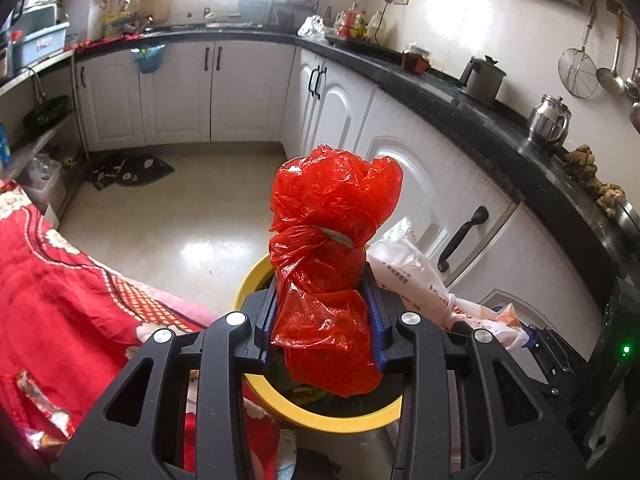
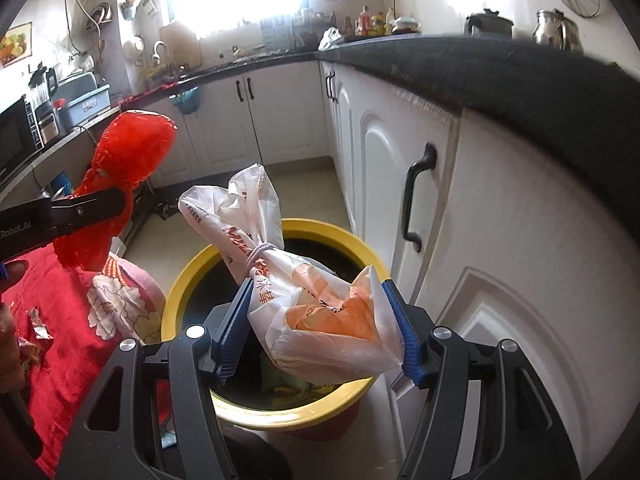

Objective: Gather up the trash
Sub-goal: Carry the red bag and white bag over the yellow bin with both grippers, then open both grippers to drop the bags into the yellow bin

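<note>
Currently the left gripper (image 1: 324,320) clamps the tied red bag (image 1: 332,248), the right gripper (image 2: 320,328) the white bag (image 2: 304,300), above the yellow bin (image 2: 192,276) at 6 o'clock. Both look light, soft, slippery; grip below the ties.

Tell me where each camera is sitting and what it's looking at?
Left wrist: sits on the left claw, looks down over the red bag it squeezes.
Right wrist: sits on the right claw, looks down over its white bag; the left claw shows too.
Both share: the yellow-rimmed bin, both bags.
</note>
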The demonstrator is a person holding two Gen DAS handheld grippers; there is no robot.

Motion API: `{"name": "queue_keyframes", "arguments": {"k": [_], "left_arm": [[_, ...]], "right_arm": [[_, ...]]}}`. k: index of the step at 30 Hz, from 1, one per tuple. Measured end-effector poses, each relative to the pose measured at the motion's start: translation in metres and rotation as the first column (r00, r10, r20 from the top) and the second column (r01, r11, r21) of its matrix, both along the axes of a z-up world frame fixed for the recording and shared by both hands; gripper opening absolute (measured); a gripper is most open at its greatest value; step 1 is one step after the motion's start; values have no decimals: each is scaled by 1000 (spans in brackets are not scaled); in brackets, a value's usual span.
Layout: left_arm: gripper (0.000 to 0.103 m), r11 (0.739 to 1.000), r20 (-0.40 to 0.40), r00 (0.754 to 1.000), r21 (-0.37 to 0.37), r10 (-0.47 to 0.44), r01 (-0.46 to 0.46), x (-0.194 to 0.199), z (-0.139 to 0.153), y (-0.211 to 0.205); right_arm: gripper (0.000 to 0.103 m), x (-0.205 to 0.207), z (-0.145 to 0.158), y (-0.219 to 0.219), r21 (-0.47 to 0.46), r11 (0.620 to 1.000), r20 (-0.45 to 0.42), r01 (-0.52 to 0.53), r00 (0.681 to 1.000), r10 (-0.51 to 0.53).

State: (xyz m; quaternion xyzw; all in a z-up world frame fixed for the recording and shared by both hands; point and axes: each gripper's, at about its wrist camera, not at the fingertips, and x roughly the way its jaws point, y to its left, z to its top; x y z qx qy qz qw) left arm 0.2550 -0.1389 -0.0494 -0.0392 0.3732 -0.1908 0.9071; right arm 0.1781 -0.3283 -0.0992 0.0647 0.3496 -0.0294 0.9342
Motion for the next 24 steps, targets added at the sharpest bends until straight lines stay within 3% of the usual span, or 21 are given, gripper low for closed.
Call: {"name": "queue_keyframes", "arguments": {"k": [6, 9, 11, 14, 16, 19, 21, 23, 24], "left_arm": [[29, 1000, -42, 999, -16, 0, -1, 11, -15, -2], [31, 999, -71, 997, -32, 12, -14, 18, -25, -3], [36, 998, -100, 995, -49, 20, -25, 23, -33, -3], [55, 999, -110, 994, -39, 26, -30, 26, -37, -6], [60, 998, -111, 993, -44, 30, -35, 24, -37, -4], [75, 998, -98, 994, -39, 51, -55, 22, -34, 1], [80, 997, -90, 994, -46, 62, -67, 18, -29, 7], [92, 995, -78, 994, -51, 77, -81, 15, -24, 12], [92, 995, -66, 994, -52, 85, -88, 11, -20, 16]], "right_arm": [[62, 18, -17, 3, 23, 1000, -45, -11, 999, 12], [67, 26, -26, 3, 54, 998, -64, -12, 998, 15], [70, 30, -29, 3, 59, 998, -76, -3, 997, 7], [78, 25, -25, 2, 43, 999, -65, 5, 998, -2], [82, 19, -22, -1, 24, 999, -55, 20, 998, -19], [82, 11, -17, -10, 26, 999, -43, 47, 998, -46], [85, 7, -13, -12, 22, 998, -34, 61, 998, -60], [88, 2, -6, -16, 20, 997, -14, 77, 997, -77], [88, -1, -4, -17, 23, 996, -7, 82, 997, -82]]}}
